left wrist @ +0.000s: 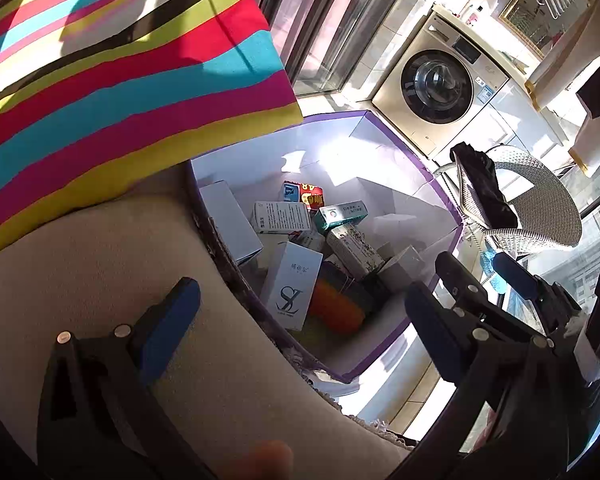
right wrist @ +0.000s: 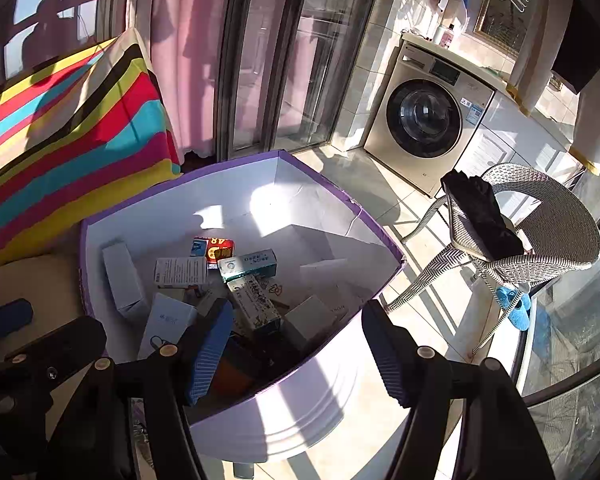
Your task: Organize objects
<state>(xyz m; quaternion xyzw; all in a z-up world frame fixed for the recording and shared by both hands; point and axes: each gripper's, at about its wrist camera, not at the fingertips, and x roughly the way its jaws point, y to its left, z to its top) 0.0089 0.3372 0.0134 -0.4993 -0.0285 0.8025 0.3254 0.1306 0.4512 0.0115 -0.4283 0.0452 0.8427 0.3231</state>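
A white storage box with a purple rim (left wrist: 440,188) (right wrist: 300,412) stands beside the sofa and holds several small cartons. Among them are a white carton with an "SL" logo (left wrist: 290,284), a green-and-white carton (left wrist: 342,214) (right wrist: 248,266), a red pack (left wrist: 306,194) (right wrist: 220,248) and something orange (left wrist: 336,308). My left gripper (left wrist: 300,304) is open wide over the box's near side, one blue pad above the sofa seat, and nothing sits between its pads. My right gripper (right wrist: 300,340) (left wrist: 482,276) hangs open over the box's near right edge, holding nothing.
A striped cushion (left wrist: 120,80) (right wrist: 68,136) leans on the beige sofa seat (left wrist: 140,248) at the left. On the tiled floor stand a washing machine (left wrist: 440,88) (right wrist: 424,120) and a wicker chair (right wrist: 540,232) with a dark cloth on it. Blue slippers (right wrist: 512,308) lie under the chair.
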